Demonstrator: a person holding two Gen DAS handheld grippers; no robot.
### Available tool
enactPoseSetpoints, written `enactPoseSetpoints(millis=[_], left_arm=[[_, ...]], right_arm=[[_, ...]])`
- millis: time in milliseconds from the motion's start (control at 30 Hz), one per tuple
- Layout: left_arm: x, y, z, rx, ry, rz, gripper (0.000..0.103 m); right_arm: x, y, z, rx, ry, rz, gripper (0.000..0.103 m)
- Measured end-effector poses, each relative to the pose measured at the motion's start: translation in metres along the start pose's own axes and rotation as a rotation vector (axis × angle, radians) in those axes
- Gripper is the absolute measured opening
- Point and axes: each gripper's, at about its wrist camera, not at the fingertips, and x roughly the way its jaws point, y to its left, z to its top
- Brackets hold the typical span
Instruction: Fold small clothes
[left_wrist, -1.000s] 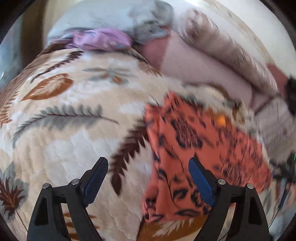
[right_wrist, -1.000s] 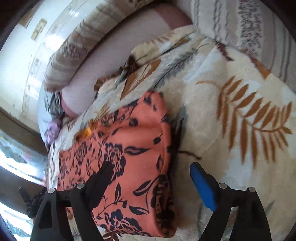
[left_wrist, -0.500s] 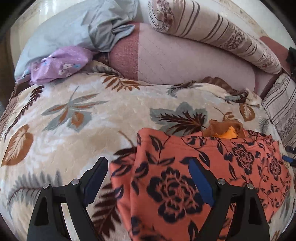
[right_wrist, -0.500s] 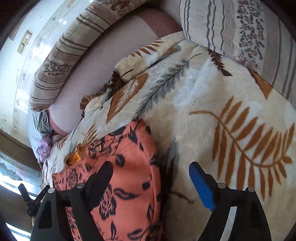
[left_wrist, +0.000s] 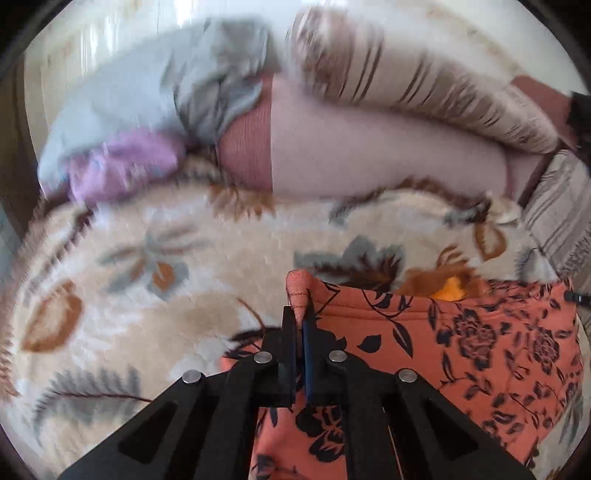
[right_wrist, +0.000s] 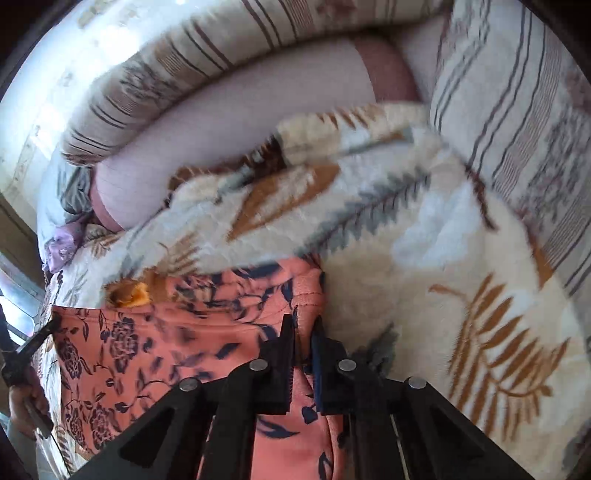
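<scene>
An orange garment with a dark floral print (left_wrist: 461, 343) lies spread on a cream leaf-patterned blanket (left_wrist: 155, 280). My left gripper (left_wrist: 299, 314) is shut on the garment's far left corner, and a pinch of fabric sticks up between the fingers. In the right wrist view the same garment (right_wrist: 177, 343) runs to the left, and my right gripper (right_wrist: 303, 325) is shut on its far right corner at the hem. The left gripper's tip (right_wrist: 40, 336) shows at that view's left edge.
A pink bolster (left_wrist: 369, 155) and striped pillows (left_wrist: 424, 85) lie along the far side of the bed. A grey cloth (left_wrist: 177, 81) and a purple cloth (left_wrist: 125, 166) are heaped at the far left. Another striped pillow (right_wrist: 517, 103) lies right of the blanket (right_wrist: 461, 258).
Both grippers went from wide open to shut, each now pinching a far corner of the orange garment. Both also moved forward to the garment's far edge.
</scene>
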Motion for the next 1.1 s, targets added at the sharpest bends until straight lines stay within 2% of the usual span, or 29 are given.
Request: enactPoseSetpoints(millis=[67, 167, 267, 367, 400, 467, 500, 533, 567, 600, 633, 700, 733, 800, 867, 900, 967, 1033, 1100], left_arm=[[-0.052, -0.001, -0.004, 0.008, -0.101, -0.018, 0.003], [-0.123, 0.001, -0.017, 0.008, -0.234, -0.004, 0.003], [-0.147, 0.009, -0.018, -0.009, -0.278, 0.01, 0.003], [-0.113, 0.02, -0.009, -0.034, -0.238, 0.012, 0.003], [-0.09, 0.025, -0.007, -0.049, -0.208, 0.021, 0.006], [-0.035, 0.035, -0.008, -0.086, -0.085, 0.046, 0.008], [-0.008, 0.04, -0.013, -0.113, -0.019, 0.078, 0.023], [0.022, 0.046, -0.021, -0.135, 0.086, 0.109, 0.058], [0.049, 0.053, -0.031, -0.142, 0.217, 0.126, 0.066], [0.06, 0.059, -0.041, -0.148, 0.276, 0.128, 0.065], [0.057, 0.065, -0.048, -0.163, 0.271, 0.131, 0.065], [0.021, 0.078, -0.06, -0.208, 0.167, 0.127, 0.066], [0.002, 0.082, -0.065, -0.22, 0.137, 0.117, 0.067], [-0.037, 0.087, -0.08, -0.257, 0.088, 0.08, 0.071], [-0.069, 0.086, -0.1, -0.288, 0.076, 0.035, 0.077], [-0.081, 0.081, -0.111, -0.3, 0.071, 0.006, 0.08], [-0.093, 0.067, -0.129, -0.322, 0.083, -0.049, 0.083], [-0.09, 0.052, -0.143, -0.349, 0.105, -0.097, 0.084], [-0.073, 0.039, -0.152, -0.374, 0.143, -0.107, 0.084]], right_arm=[[-0.034, 0.008, 0.001, -0.021, -0.069, 0.014, 0.008], [-0.084, 0.021, -0.001, -0.054, -0.178, 0.033, 0.008], [-0.103, 0.032, 0.008, -0.088, -0.232, 0.039, 0.008], [-0.082, 0.035, 0.03, -0.09, -0.23, 0.026, 0.008], [-0.061, 0.033, 0.039, -0.081, -0.2, 0.022, 0.008], [-0.009, 0.022, 0.044, -0.03, -0.086, 0.053, 0.012], [0.027, 0.014, 0.042, -0.006, 0.003, 0.045, 0.015], [0.057, 0.009, 0.034, -0.007, 0.083, -0.001, 0.015], [0.072, 0.005, 0.027, 0.003, 0.122, -0.028, 0.016], [0.077, -0.002, 0.016, 0.039, 0.133, -0.028, 0.016], [0.069, -0.008, 0.006, 0.072, 0.099, -0.004, 0.016], [0.041, -0.017, -0.013, 0.109, 0.051, 0.027, 0.017], [0.024, -0.021, -0.024, 0.116, 0.035, 0.044, 0.02], [-0.007, -0.029, -0.048, 0.14, 0.014, 0.067, 0.033], [-0.039, -0.043, -0.084, 0.252, -0.003, 0.112, 0.097], [-0.049, -0.048, -0.1, 0.313, -0.015, 0.136, 0.101], [-0.061, -0.052, -0.13, 0.401, 0.0, 0.227, 0.1], [-0.06, -0.052, -0.156, 0.505, 0.022, 0.308, 0.1], [-0.047, -0.05, -0.163, 0.55, 0.039, 0.338, 0.1]])
